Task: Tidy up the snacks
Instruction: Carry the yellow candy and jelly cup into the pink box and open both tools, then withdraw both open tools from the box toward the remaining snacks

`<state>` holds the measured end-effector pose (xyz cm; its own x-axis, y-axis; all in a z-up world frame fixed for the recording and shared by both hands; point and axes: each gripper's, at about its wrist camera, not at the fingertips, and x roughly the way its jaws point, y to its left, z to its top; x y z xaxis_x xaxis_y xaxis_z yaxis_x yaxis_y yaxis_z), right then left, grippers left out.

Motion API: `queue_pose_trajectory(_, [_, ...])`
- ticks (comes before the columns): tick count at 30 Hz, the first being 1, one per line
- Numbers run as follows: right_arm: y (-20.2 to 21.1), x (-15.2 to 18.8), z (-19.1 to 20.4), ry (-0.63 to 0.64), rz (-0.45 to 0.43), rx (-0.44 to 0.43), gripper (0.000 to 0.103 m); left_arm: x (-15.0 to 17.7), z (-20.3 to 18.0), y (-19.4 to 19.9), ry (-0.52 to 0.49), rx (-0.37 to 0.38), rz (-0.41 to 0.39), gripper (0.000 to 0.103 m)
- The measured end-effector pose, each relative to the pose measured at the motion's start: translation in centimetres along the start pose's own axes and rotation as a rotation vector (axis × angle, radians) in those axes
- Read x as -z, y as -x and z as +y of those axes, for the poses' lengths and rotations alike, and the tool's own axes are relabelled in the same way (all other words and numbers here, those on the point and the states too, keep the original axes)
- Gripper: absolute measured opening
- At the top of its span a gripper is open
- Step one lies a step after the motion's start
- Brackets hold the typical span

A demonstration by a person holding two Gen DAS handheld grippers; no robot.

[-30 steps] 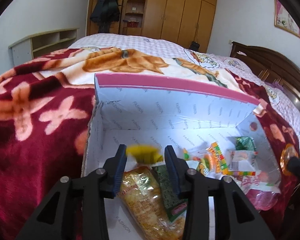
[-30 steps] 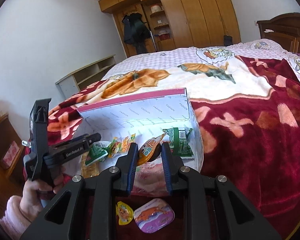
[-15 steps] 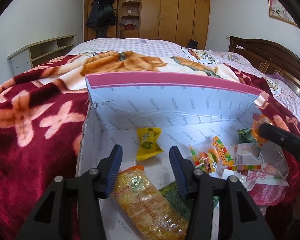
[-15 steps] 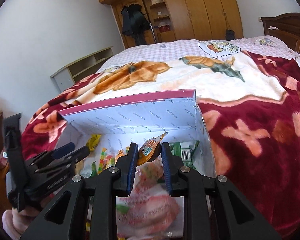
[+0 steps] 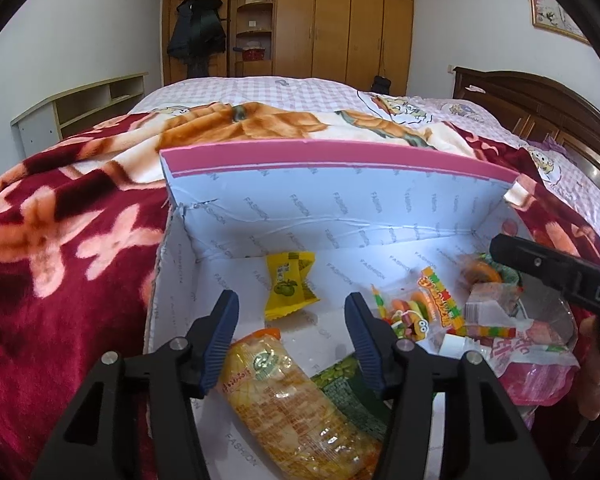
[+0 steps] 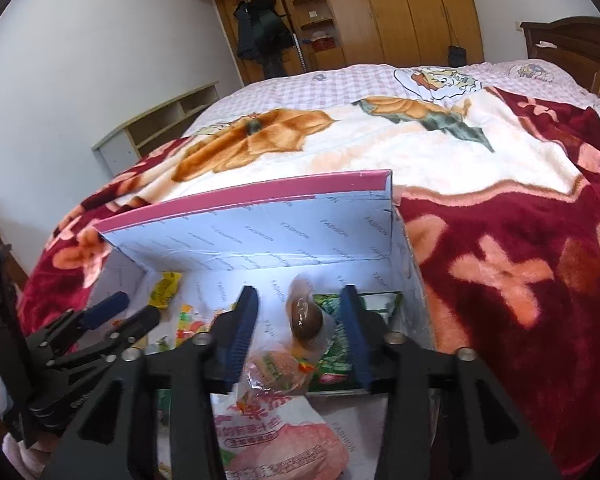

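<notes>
A white box with a pink rim (image 5: 332, 154) lies open on the bed and holds several snacks. My left gripper (image 5: 290, 316) is open above it, just behind a yellow candy packet (image 5: 290, 286) and over a long yellow biscuit pack (image 5: 292, 404). A colourful gummy pack (image 5: 424, 312) lies to the right. My right gripper (image 6: 298, 320) is open over the box's right end (image 6: 400, 256); a brown-orange jelly cup (image 6: 306, 316) lies loose between its fingers, on a green packet (image 6: 332, 356). A pink snack bag (image 6: 284, 440) lies below.
The box sits on a red flowered blanket (image 5: 60, 280) covering the bed. A dark wooden headboard (image 5: 540, 104) stands at the right, wooden wardrobes (image 5: 340, 20) at the back, a low shelf unit (image 5: 80, 108) by the left wall.
My left gripper let go of the yellow candy packet, which now lies in the box, and opened wider. My right gripper opened and released the jelly cup into the box.
</notes>
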<state>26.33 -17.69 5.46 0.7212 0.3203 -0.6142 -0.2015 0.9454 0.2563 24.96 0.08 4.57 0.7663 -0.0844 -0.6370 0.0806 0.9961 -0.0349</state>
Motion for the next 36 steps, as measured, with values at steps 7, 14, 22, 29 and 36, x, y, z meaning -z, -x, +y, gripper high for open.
queue_pose_trajectory(7, [2.4,0.1,0.1,0.01,-0.047,-0.004,0.059,-0.2,0.4,1.1,0.039,0.023,0.005,0.058])
queue_pose_trajectory(14, [5.6,0.9,0.7,0.018,-0.083,-0.017,0.059,-0.2,-0.1,3.2,0.0,0.034,-0.014,0.059])
queue_pose_trajectory(22, [8.4,2.7,1.7,0.021,-0.128,-0.055,0.059,0.8,-0.5,6.3,-0.005,0.061,-0.023,0.062])
queue_pose_trajectory(29, [9.5,4.8,2.3,0.047,-0.128,-0.063,0.059,3.0,-0.7,8.6,-0.008,0.066,-0.029,0.063])
queue_pose_trajectory(36, [10.8,7.0,1.8,0.034,-0.125,-0.058,0.059,5.7,-1.0,9.2,-0.002,0.063,0.009,0.064])
